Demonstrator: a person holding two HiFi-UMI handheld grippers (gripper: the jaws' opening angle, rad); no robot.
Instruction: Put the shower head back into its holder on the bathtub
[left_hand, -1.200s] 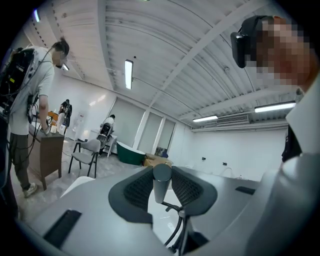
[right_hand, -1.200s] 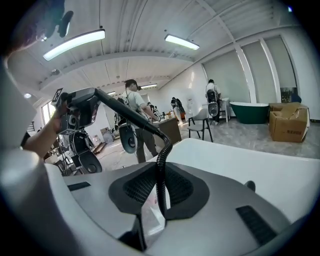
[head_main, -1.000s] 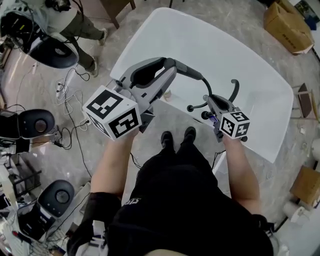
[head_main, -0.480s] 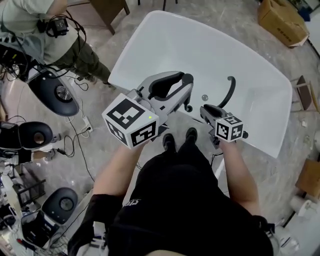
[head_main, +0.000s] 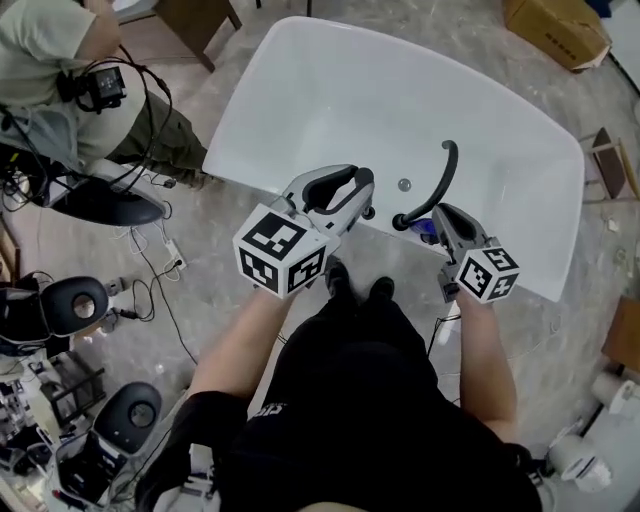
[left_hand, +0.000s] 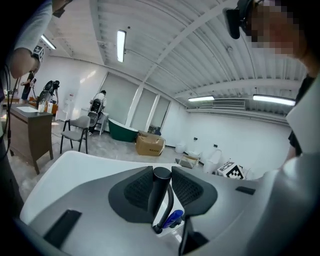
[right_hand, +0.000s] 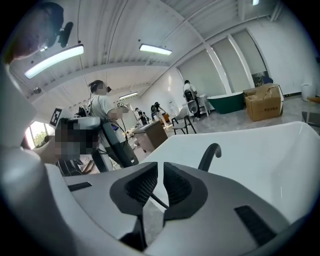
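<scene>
Black, stiff and likely slick, the shower head (left_hand: 158, 200) is best held by its handle, as the left hand-held gripper (left_hand: 161, 174) clamps it over the bathtub (head_main: 300, 90) rim; the right hand-held gripper (right_hand: 160, 181), jaws just narrowing, holds nothing.

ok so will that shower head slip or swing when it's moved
Probably stiff: the shower head is a smooth black rod, so it could twist in the left claw, though the ribbed pads look grippy. The thin hose trailing by it would likely tug and sway it.
</scene>
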